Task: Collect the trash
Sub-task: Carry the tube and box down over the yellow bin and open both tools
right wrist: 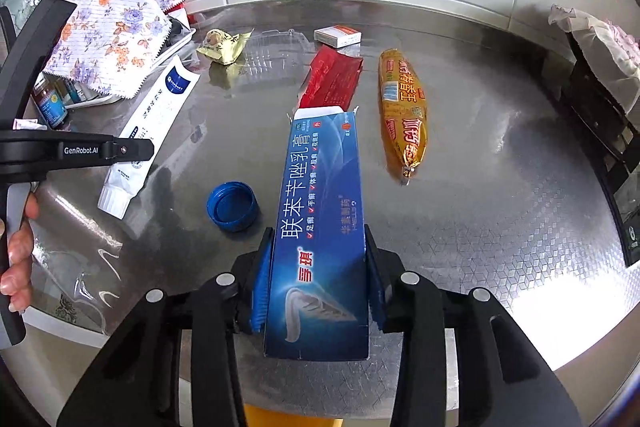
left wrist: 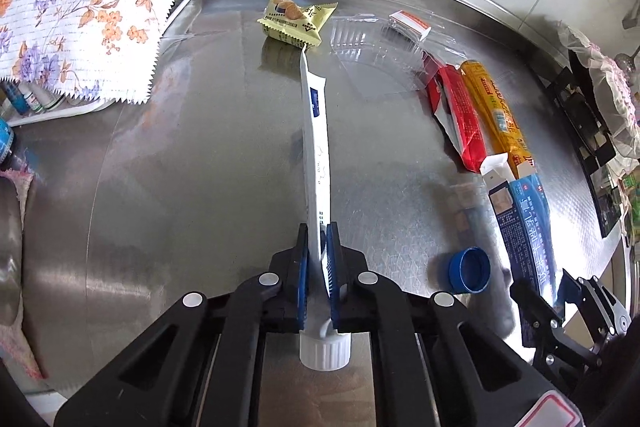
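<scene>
While the left gripper [left wrist: 318, 251] pinches a flattened white tube [left wrist: 316, 147] edge-on, cap nearest the camera and crimped tail pointing away toward a yellow snack wrapper [left wrist: 296, 17], the right gripper [right wrist: 318, 267] clamps a long blue carton [right wrist: 320, 227], its open flap end aimed away over the steel table [right wrist: 500, 207].

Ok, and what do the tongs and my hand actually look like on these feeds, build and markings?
Both tongs are matte black plastic linkages with round silver pivot pins and blue ribbed pads. The left tongs and right tongs look identical from their own cameras. In the right wrist view, the left unit's side arm carries white "GenRobot.AI" lettering, with a grey handle gripped by a bare hand; no sleeve or cables show.
</scene>
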Available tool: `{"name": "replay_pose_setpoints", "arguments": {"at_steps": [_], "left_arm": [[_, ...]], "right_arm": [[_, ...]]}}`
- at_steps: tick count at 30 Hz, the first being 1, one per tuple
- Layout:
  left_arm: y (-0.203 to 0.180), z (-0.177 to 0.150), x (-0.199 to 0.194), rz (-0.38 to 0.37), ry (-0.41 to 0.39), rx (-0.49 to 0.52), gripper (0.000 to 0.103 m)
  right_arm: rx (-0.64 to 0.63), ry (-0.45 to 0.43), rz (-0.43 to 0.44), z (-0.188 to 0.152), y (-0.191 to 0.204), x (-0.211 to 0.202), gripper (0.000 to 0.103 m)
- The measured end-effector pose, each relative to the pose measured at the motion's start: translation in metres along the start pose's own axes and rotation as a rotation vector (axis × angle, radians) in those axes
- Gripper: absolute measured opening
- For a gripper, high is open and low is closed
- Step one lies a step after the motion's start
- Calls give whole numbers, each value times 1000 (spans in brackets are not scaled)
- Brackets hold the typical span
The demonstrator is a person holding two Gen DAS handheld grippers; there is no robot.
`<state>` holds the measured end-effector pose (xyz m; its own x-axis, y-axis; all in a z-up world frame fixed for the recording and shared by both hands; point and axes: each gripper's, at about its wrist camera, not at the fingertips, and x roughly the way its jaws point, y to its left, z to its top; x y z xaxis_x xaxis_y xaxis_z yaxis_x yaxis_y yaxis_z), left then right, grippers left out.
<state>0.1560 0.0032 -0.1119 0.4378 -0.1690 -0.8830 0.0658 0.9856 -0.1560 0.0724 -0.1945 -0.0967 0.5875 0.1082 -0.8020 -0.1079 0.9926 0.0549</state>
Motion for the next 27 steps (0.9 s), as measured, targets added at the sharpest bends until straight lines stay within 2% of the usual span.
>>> {"name": "replay_pose_setpoints", "arguments": {"at_steps": [8,16,27], "left_arm": [[-2,-8,-19,4,-25,24,9],[-8,-30,-47,11,-52,63,9],[-24,-89,-95,-9,-74,142,9]], "right_arm": [[0,-26,6,0,2,-18,41],[3,-42,-3,-13,4,-45,41],[0,-54,-19,-52,16,-92,41]]}}
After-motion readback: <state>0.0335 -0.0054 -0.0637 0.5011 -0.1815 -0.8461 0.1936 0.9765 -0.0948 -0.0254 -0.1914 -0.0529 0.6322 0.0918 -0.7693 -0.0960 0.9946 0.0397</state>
